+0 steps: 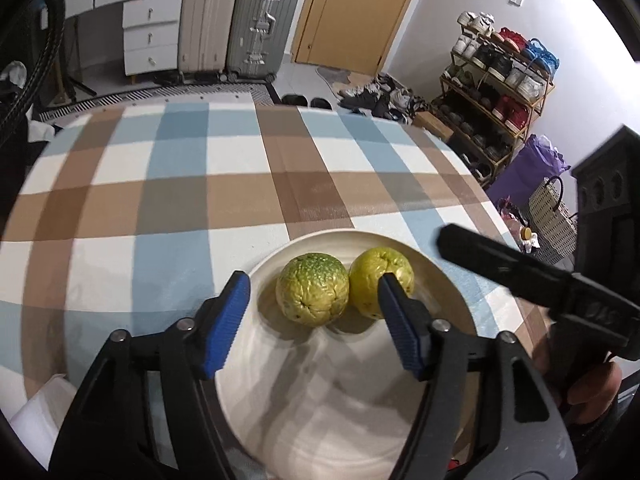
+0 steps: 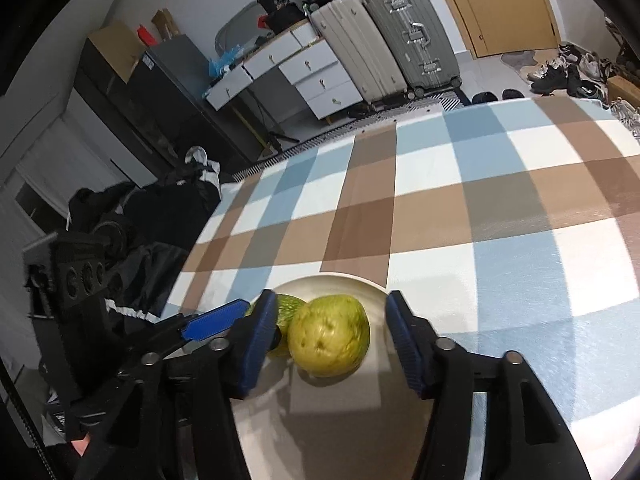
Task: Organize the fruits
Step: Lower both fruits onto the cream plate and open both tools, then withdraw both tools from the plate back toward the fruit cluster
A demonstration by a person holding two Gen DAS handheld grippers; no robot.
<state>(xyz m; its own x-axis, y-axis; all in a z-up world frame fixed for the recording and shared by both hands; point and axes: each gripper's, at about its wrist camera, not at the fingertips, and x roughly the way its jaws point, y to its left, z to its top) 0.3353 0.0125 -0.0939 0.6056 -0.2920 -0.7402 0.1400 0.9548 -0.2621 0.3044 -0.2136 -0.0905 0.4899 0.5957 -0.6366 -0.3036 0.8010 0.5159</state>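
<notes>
Two yellow-green bumpy fruits lie side by side on a cream plate (image 1: 320, 420) on the checked tablecloth. My left gripper (image 1: 314, 282) is open and straddles the greener fruit (image 1: 312, 294); a gap shows on both sides of it. The yellower fruit (image 1: 372, 276) is partly hidden behind the right blue pad. In the right wrist view my right gripper (image 2: 330, 302) is open around the yellower fruit (image 2: 328, 336), its pads clear of it. The greener fruit (image 2: 290, 308) peeks from behind the left finger. On the plate (image 2: 340, 420) the left gripper's blue pad (image 2: 216, 322) also shows.
The checked tablecloth (image 1: 200, 184) stretches far beyond the plate. The table's edge curves close on the right (image 1: 480, 184). A white paper (image 1: 40, 408) lies at the near left. On the floor behind stand suitcases (image 1: 236, 20), white drawers (image 1: 150, 36) and a shoe rack (image 1: 496, 92).
</notes>
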